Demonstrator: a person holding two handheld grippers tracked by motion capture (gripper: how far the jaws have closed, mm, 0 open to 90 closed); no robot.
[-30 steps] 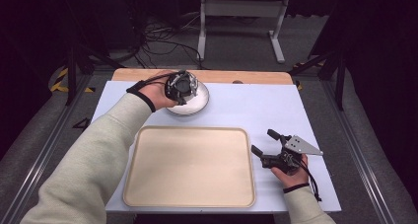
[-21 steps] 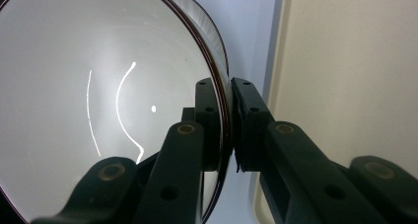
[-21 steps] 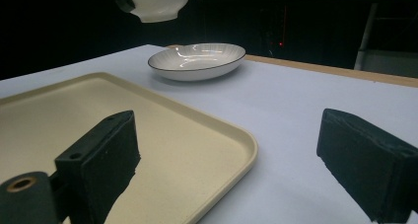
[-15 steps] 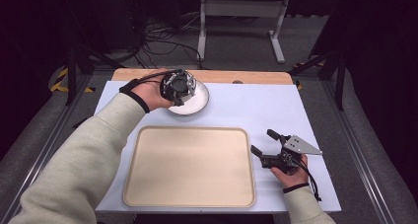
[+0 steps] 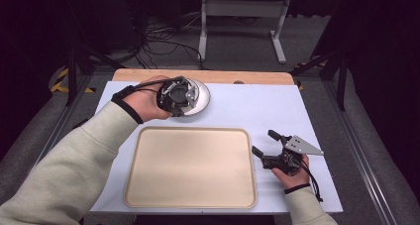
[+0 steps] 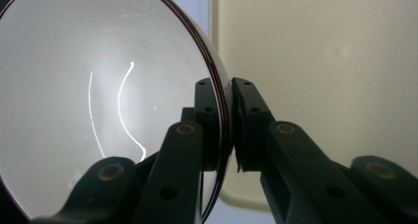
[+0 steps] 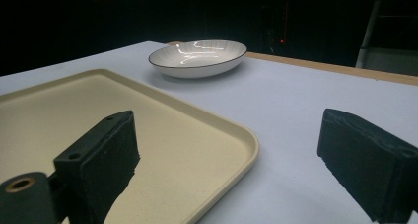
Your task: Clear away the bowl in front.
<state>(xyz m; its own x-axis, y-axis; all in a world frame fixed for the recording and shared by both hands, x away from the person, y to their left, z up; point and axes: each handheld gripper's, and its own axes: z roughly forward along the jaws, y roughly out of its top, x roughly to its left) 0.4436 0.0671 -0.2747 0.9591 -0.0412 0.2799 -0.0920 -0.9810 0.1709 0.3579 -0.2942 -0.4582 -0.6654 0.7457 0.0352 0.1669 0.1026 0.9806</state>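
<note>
White tabletop: left gripper [image 6: 224, 130] clamped on white bowl [image 5: 197, 97] rim at far edge; tray [image 5: 190, 166] lies just nearer the person. Right gripper [image 5: 267, 143] open, idle beside tray.

No text, label, brand, number or sign can be read on anything here.

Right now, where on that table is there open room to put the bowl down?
The beige tray is bare across its whole inside. The white tabletop is also free between the tray's far edge and the wooden strip. It is tighter at the right, where the right gripper rests open beside the tray. The left gripper pinches the bowl's rim.
</note>
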